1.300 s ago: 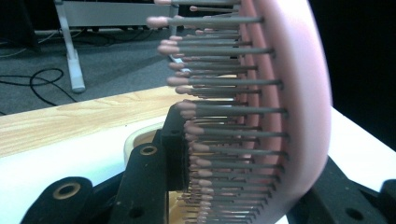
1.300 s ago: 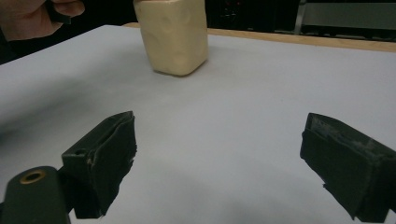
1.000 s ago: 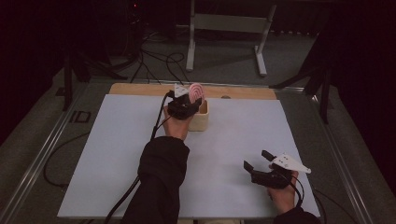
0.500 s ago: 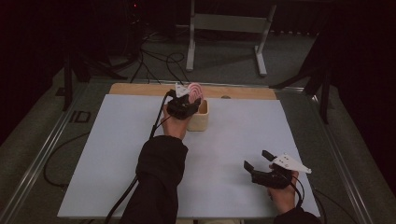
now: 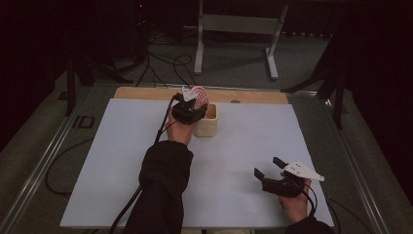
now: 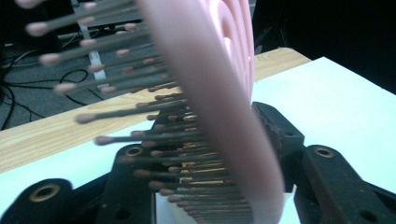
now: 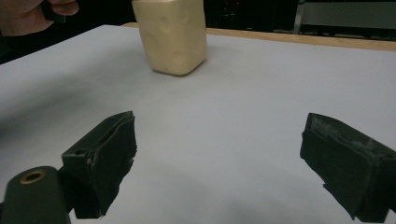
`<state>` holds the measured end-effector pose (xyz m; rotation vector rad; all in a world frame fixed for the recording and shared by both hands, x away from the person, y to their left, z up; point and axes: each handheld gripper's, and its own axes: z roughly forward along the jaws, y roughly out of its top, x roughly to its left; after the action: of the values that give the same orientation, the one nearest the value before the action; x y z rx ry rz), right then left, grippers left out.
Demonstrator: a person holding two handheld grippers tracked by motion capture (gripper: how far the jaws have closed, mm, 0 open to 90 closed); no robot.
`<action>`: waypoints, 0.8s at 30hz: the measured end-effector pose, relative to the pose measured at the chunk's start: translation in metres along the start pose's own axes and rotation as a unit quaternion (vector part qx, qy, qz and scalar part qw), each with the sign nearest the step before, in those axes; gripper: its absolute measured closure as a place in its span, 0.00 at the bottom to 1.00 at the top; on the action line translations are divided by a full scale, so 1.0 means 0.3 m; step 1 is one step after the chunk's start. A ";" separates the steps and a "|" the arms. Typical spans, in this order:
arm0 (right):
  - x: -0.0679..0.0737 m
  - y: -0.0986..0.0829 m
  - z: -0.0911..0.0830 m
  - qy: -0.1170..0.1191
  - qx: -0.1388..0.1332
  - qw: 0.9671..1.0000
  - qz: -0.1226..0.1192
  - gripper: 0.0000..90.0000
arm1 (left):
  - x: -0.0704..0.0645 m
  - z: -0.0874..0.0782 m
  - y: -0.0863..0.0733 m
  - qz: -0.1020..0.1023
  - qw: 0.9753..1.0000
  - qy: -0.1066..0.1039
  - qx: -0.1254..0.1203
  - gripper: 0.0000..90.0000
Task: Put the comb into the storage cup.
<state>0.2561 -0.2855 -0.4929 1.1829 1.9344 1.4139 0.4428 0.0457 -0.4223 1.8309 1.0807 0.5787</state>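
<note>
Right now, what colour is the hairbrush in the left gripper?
Pink, with dark bristles tipped in pink: the hairbrush shows best in the left gripper view.

Left tool (image 5: 191,105) clamped, arm extended forward; right tool (image 5: 269,170) jaws spread, low.

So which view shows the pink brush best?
The left gripper view: the brush sits close up between the left gripper's jaws, its bristles plain to see. The high view shows the brush small, above the left gripper beside the cup. The right gripper view gives the cup.
</note>
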 end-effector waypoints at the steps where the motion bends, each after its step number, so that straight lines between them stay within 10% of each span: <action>1: 0.000 0.000 0.000 0.000 0.000 1.000 0.000 0.11 | 0.002 0.001 0.000 0.000 1.000 0.000 0.001 0.58; 11: 0.000 0.000 -0.001 0.000 0.000 1.000 0.001 0.11 | 0.020 0.003 -0.002 -0.034 0.999 0.010 0.007 0.37; 24: -0.002 -0.001 -0.003 -0.002 0.000 1.000 0.002 0.11 | 0.019 0.003 0.000 -0.027 0.998 0.053 0.014 0.15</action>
<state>0.2557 -0.2864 -0.4928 1.1896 1.9307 1.4126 0.4464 0.0503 -0.4231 1.8056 1.2098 0.6366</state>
